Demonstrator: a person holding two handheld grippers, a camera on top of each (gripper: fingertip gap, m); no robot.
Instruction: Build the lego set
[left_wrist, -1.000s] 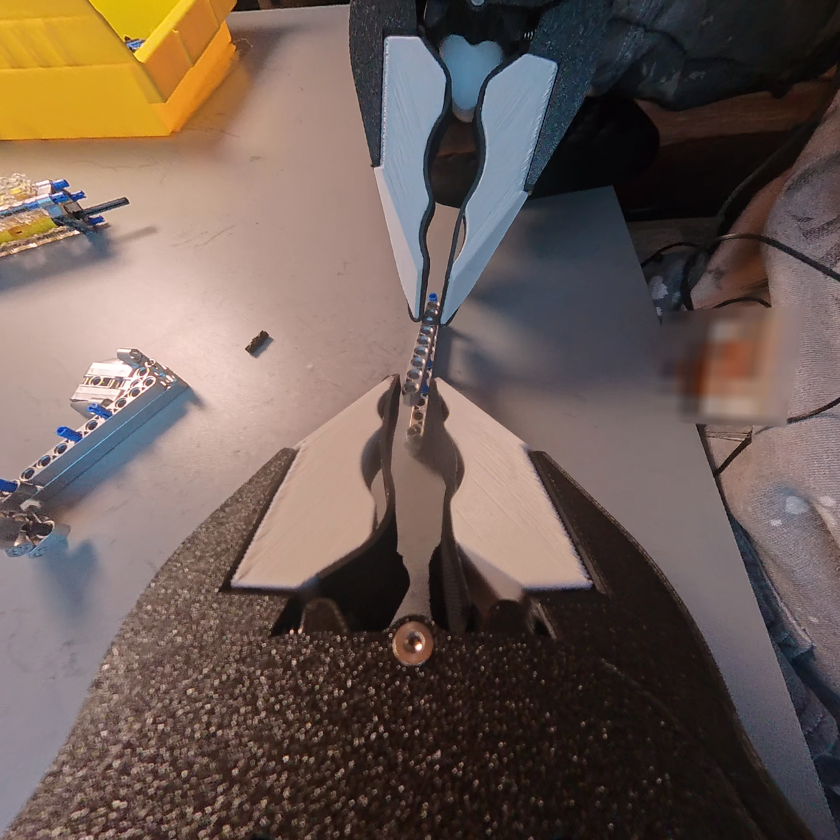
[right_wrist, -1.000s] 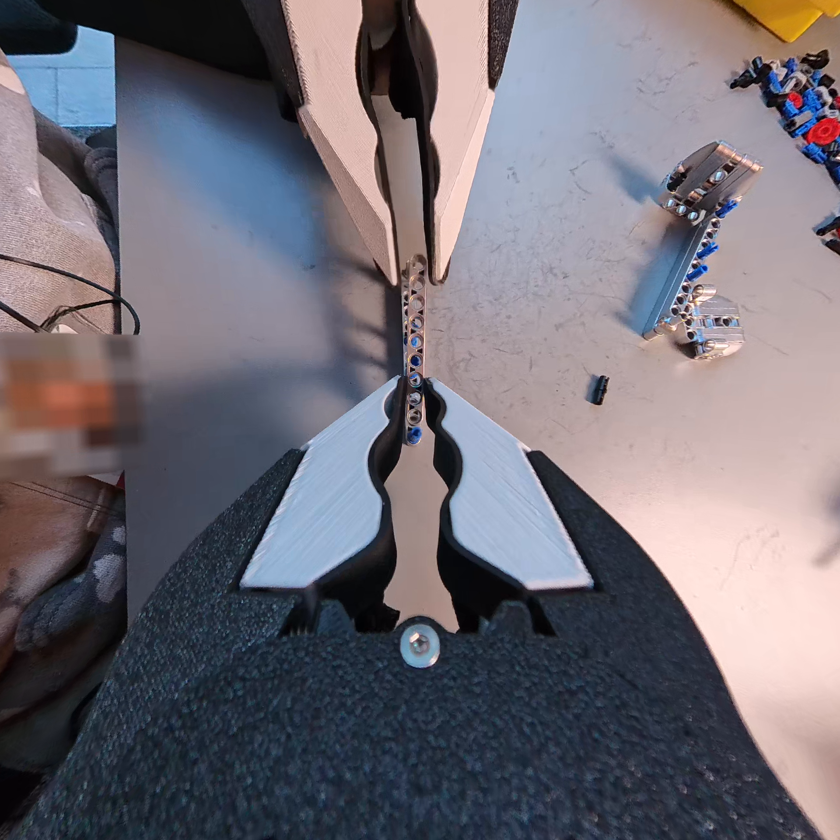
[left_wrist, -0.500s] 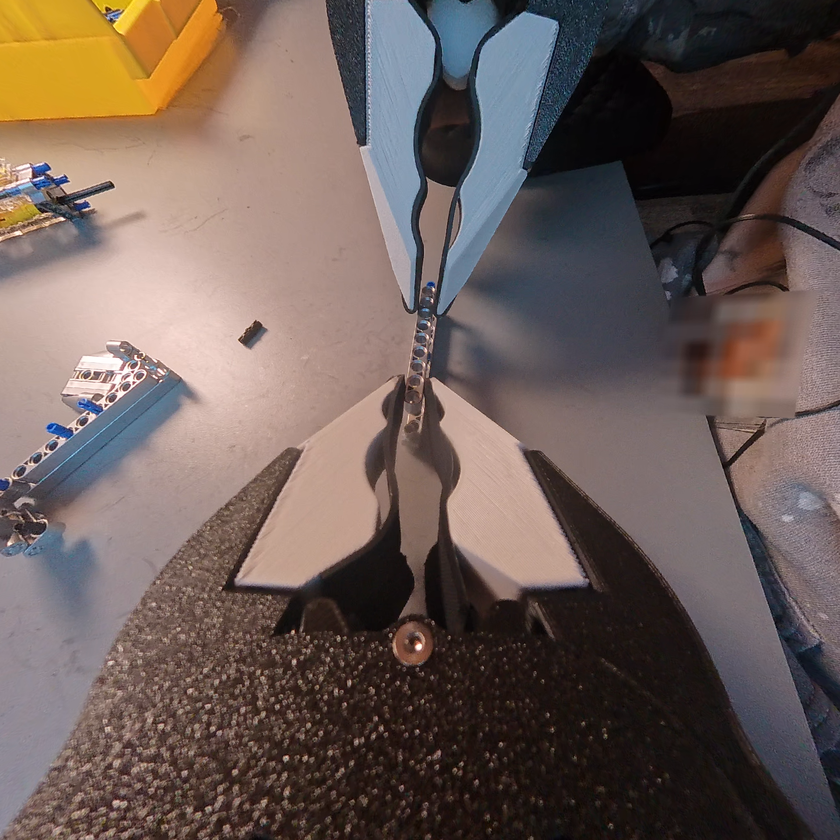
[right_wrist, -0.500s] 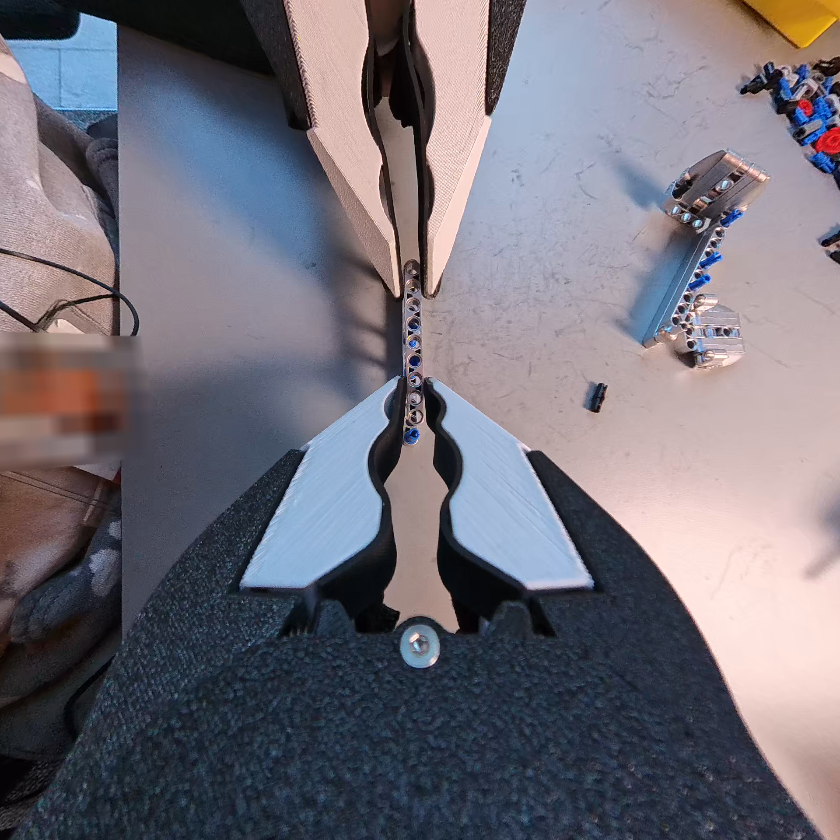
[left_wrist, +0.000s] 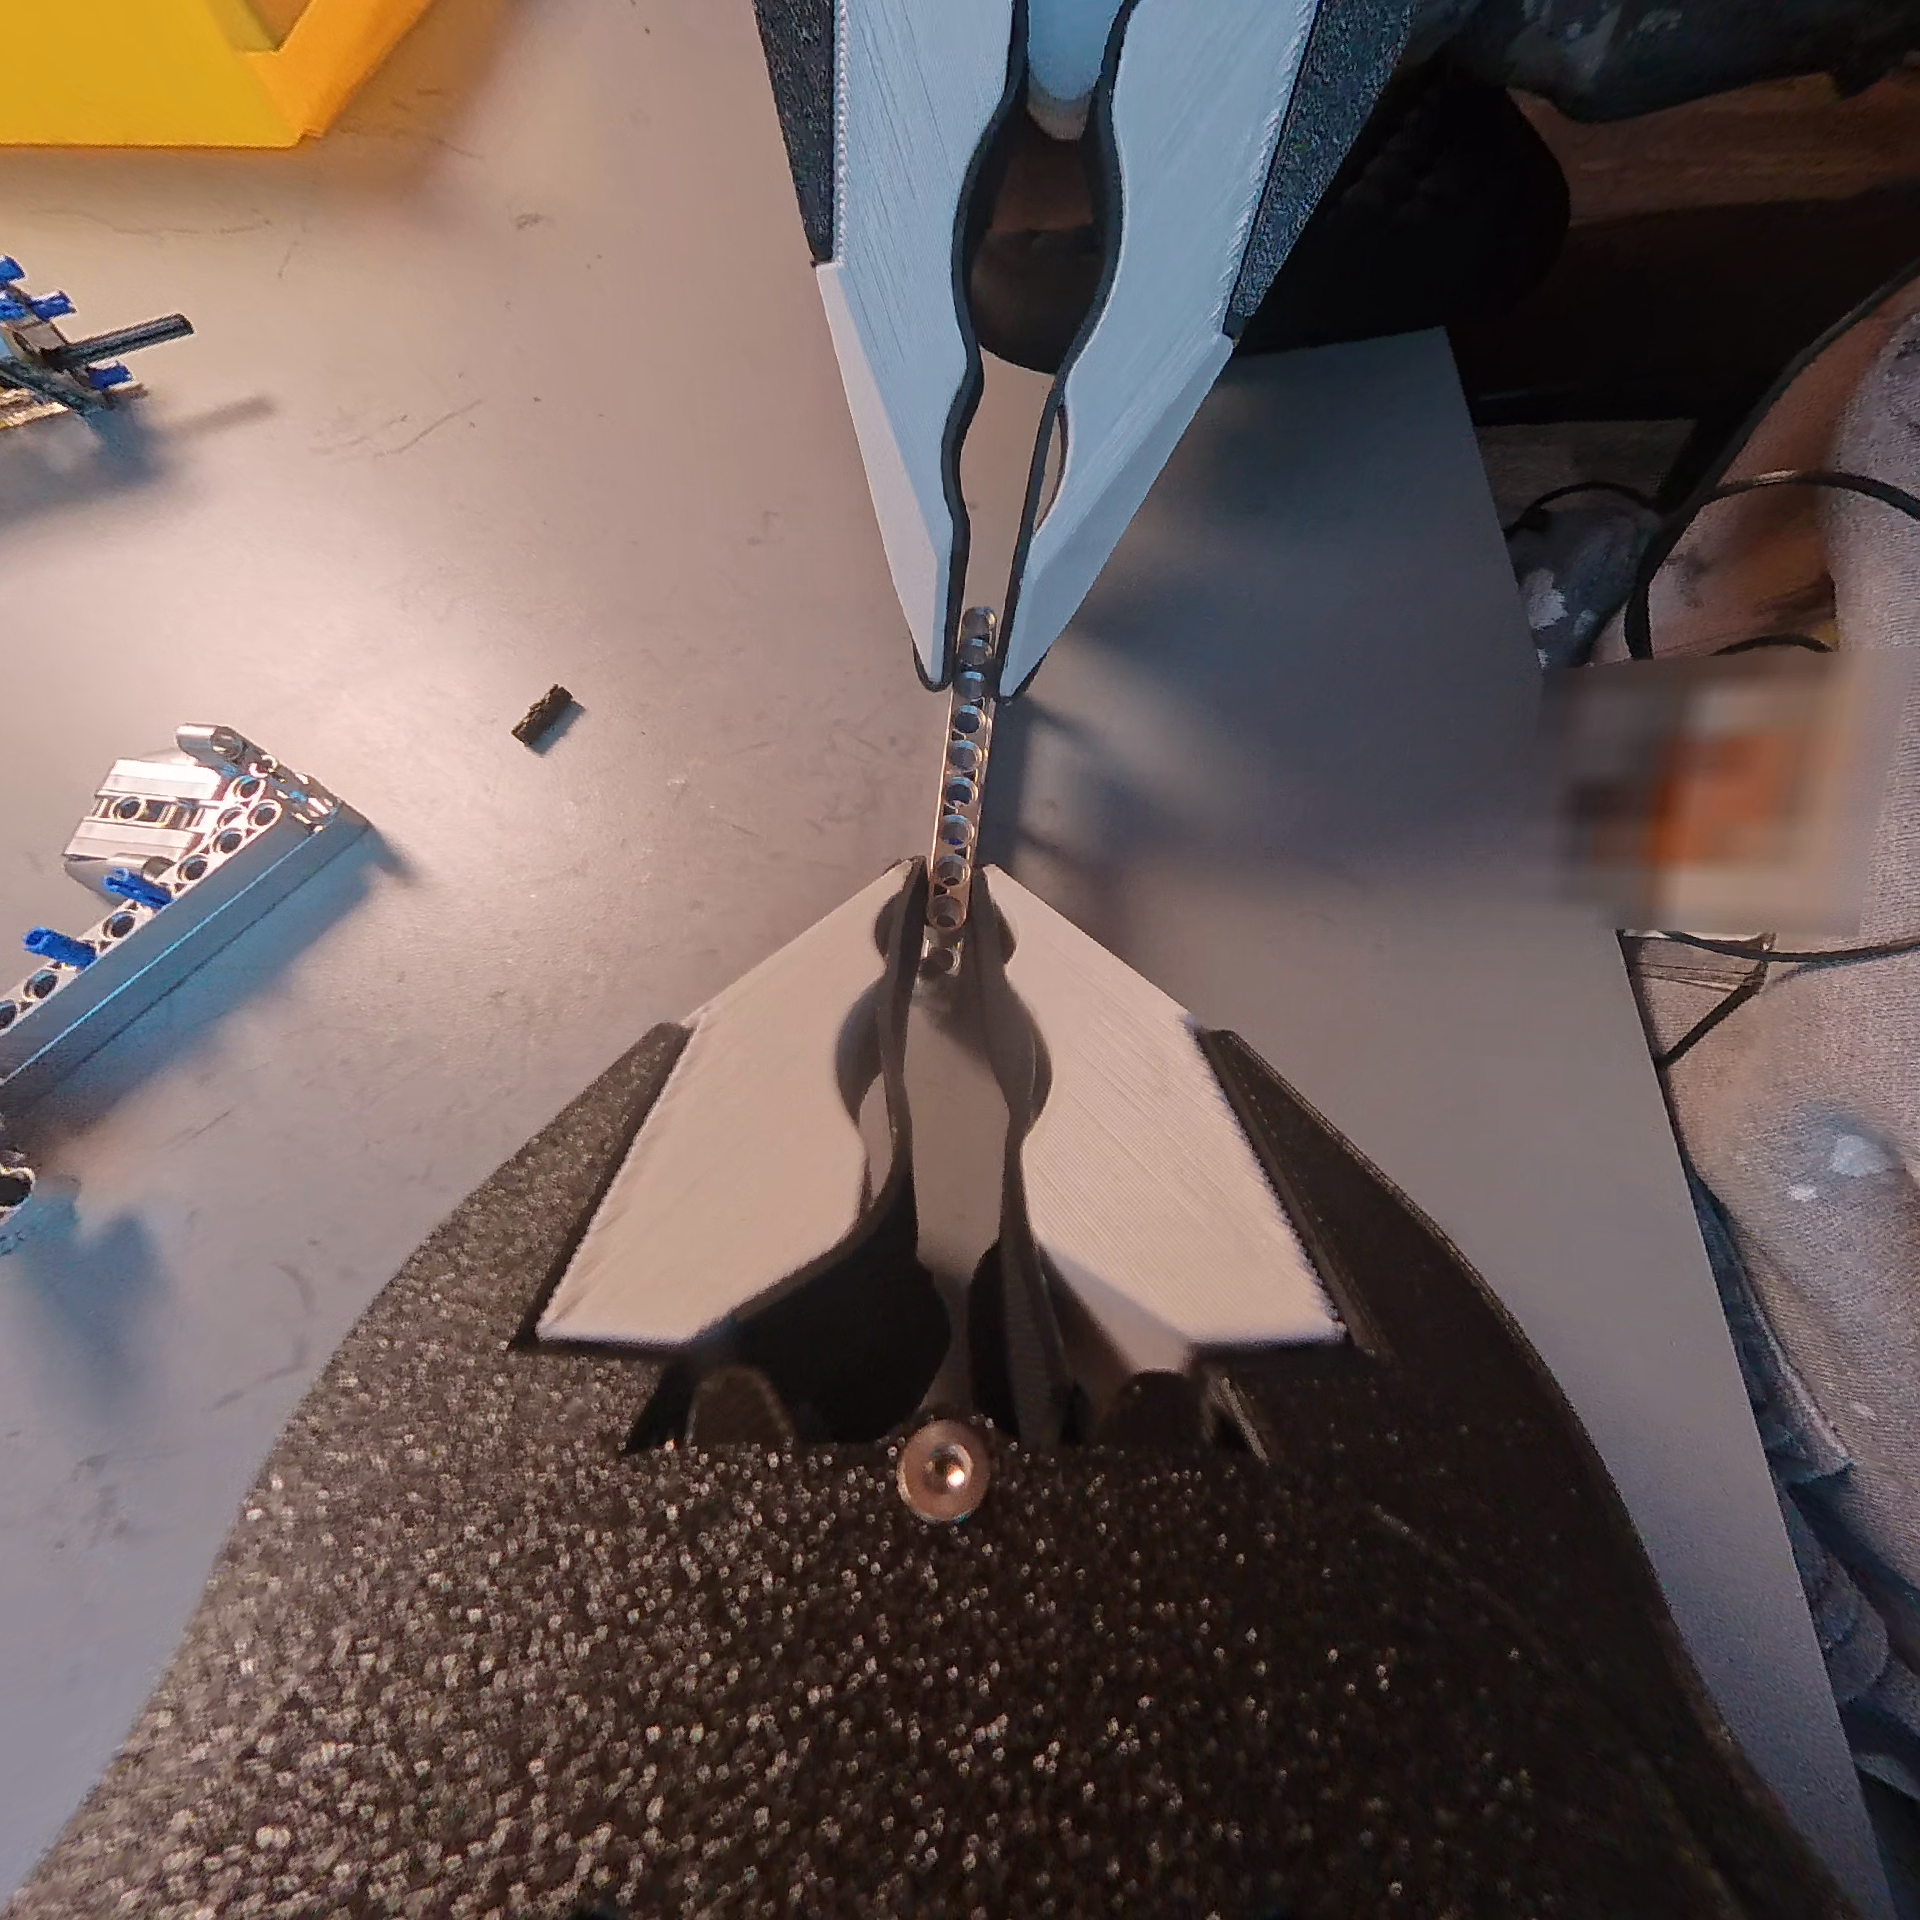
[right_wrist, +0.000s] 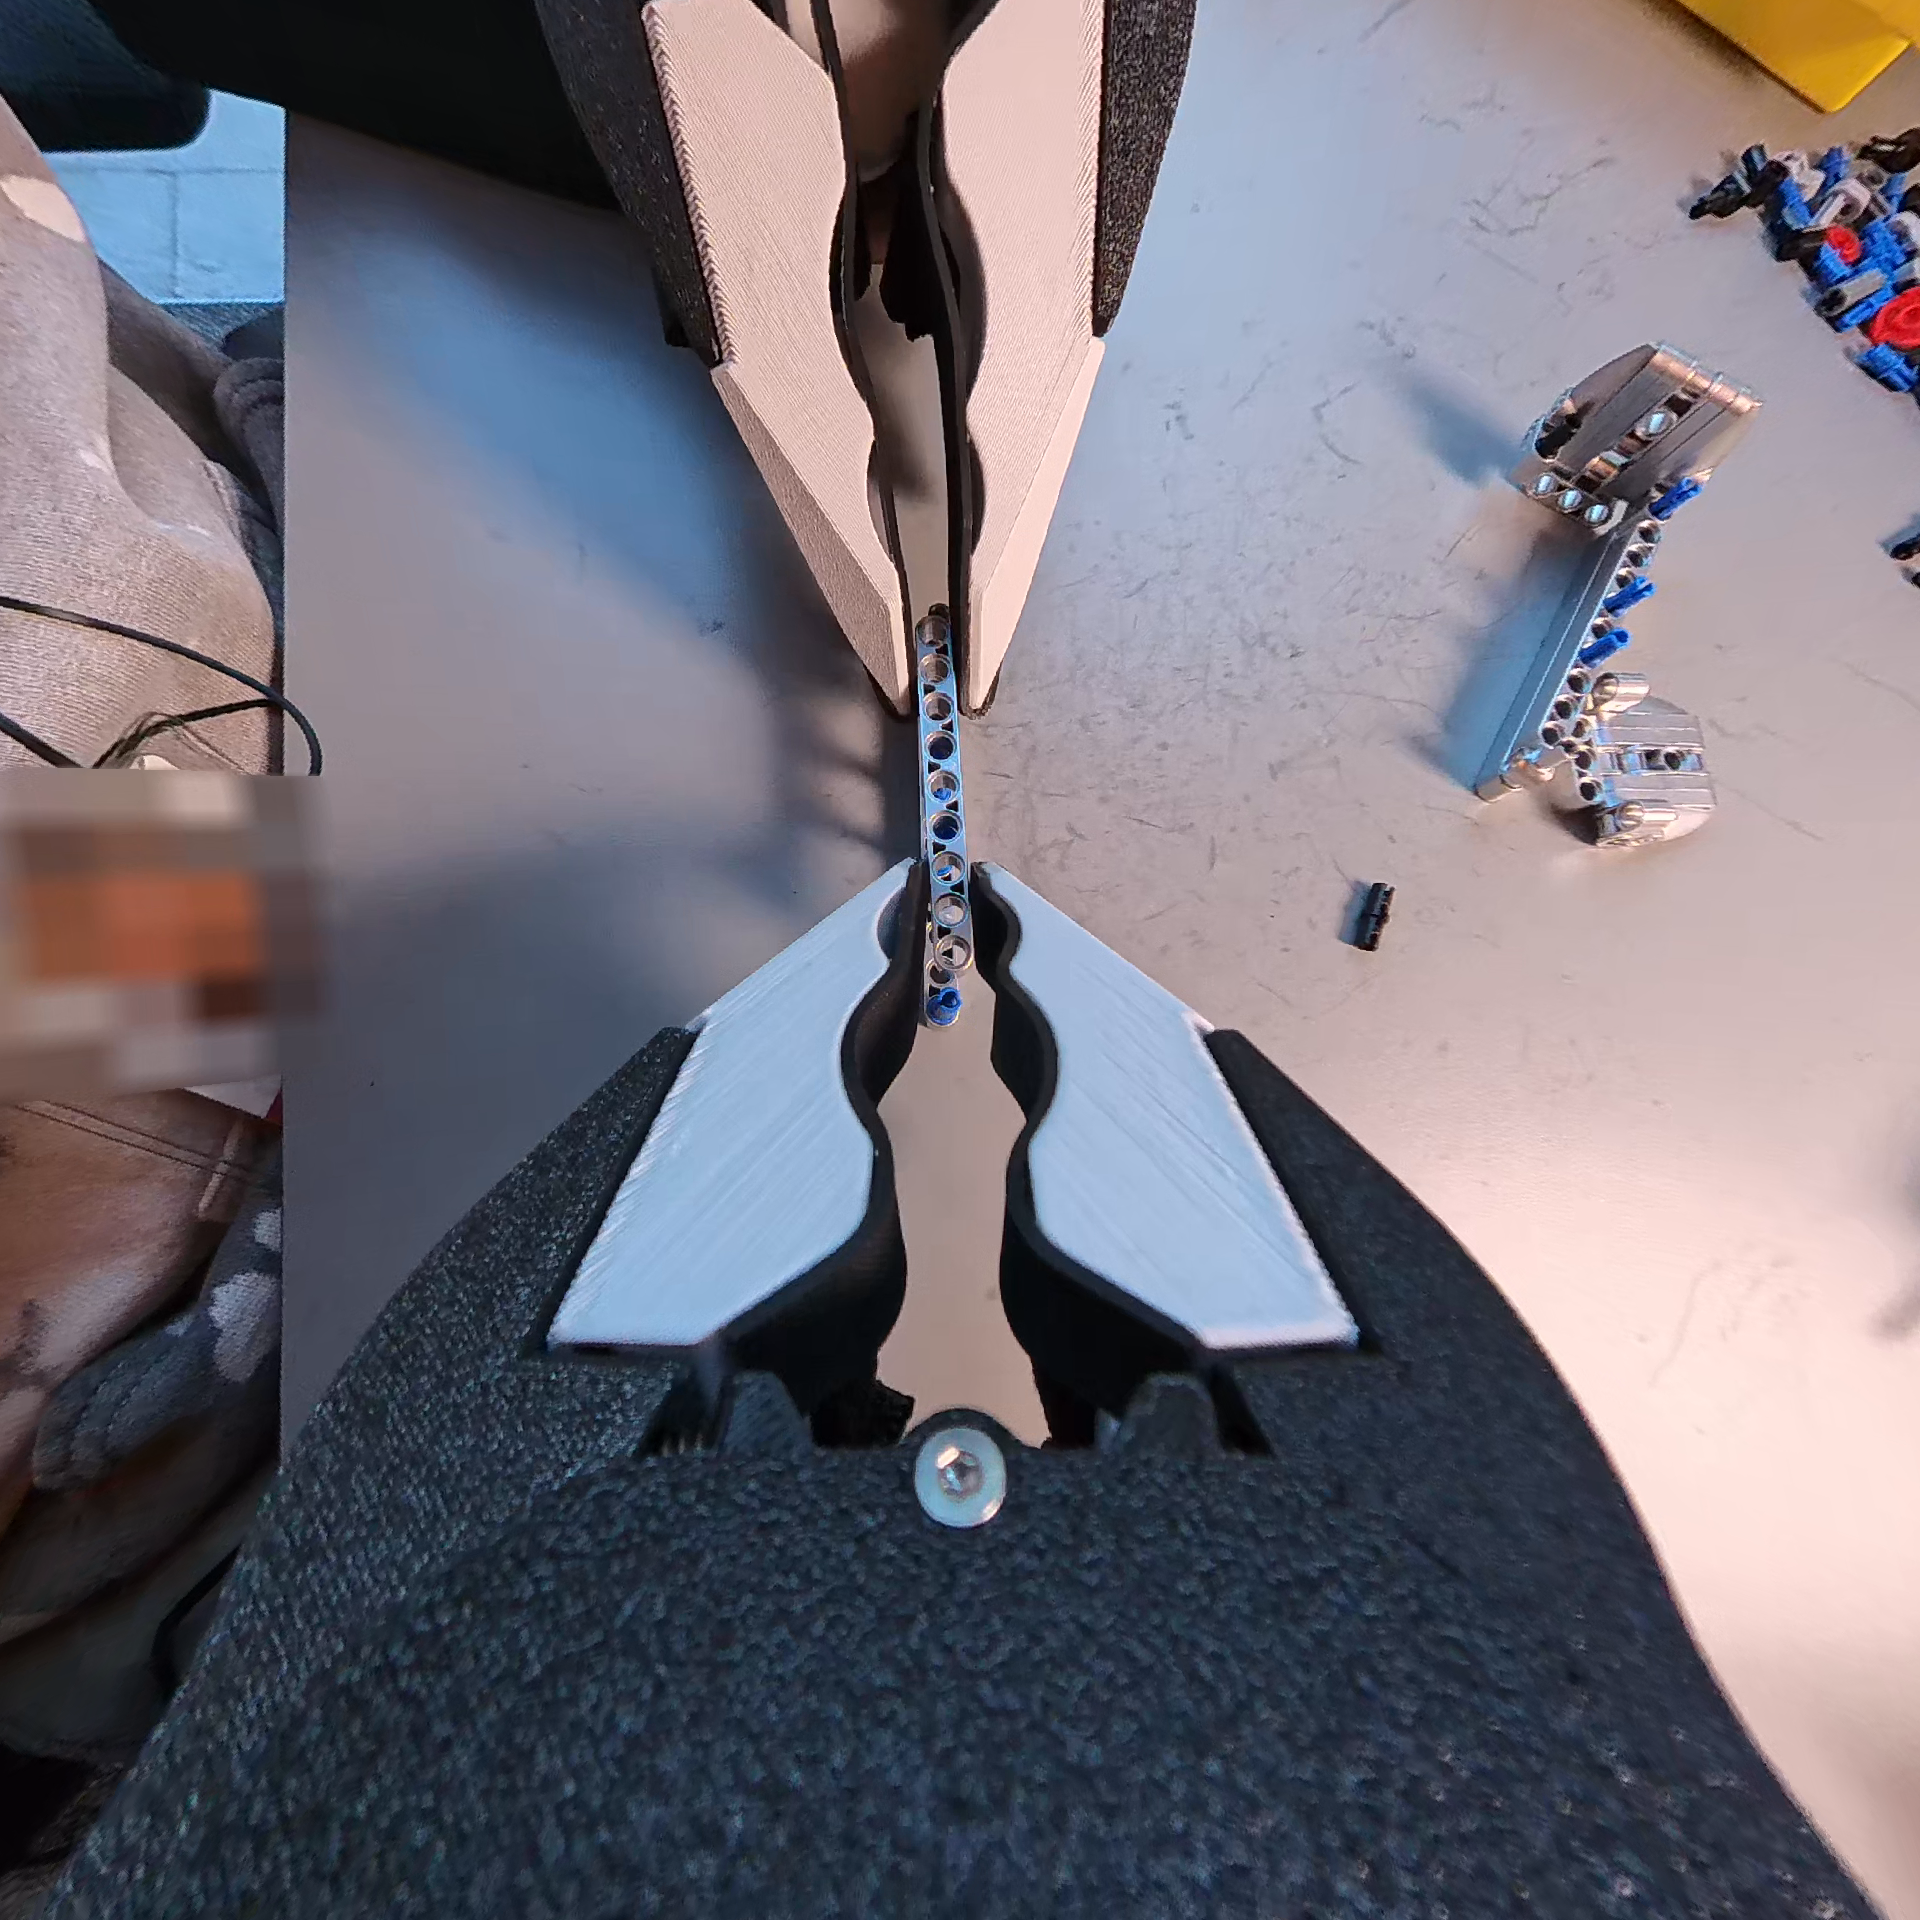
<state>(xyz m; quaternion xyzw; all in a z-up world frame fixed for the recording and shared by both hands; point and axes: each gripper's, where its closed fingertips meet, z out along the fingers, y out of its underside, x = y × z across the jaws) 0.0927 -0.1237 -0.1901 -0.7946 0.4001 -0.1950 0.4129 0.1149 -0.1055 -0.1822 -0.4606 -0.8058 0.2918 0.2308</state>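
Note:
A thin grey beam with a row of holes (left_wrist: 961, 790) is held above the grey table (left_wrist: 520, 468), one end in each gripper. My left gripper (left_wrist: 951, 873) is shut on its near end in the left wrist view. My right gripper (left_wrist: 977, 675) faces it from the top and is shut on the far end. In the right wrist view my right gripper (right_wrist: 948, 873) clamps the beam (right_wrist: 943, 800), and a blue pin (right_wrist: 945, 1003) sits in the end between its fingers. The left gripper (right_wrist: 935, 696) clamps the far end.
A grey beam assembly with blue pins (left_wrist: 197, 831) (right_wrist: 1590, 644) and a small black pin (left_wrist: 545, 715) (right_wrist: 1374, 914) lie on the table. A yellow bin (left_wrist: 156, 62) and a pile of small blue and red parts (right_wrist: 1849, 239) sit farther off. Cables (left_wrist: 1714, 499) hang past the table edge. Spacing between my two grippers at the tips: around 4 cm.
Both grippers keep their hold on the beam. The pair has drifted slightly, so the yellow bin and the loose parts have slid toward the frame edges.

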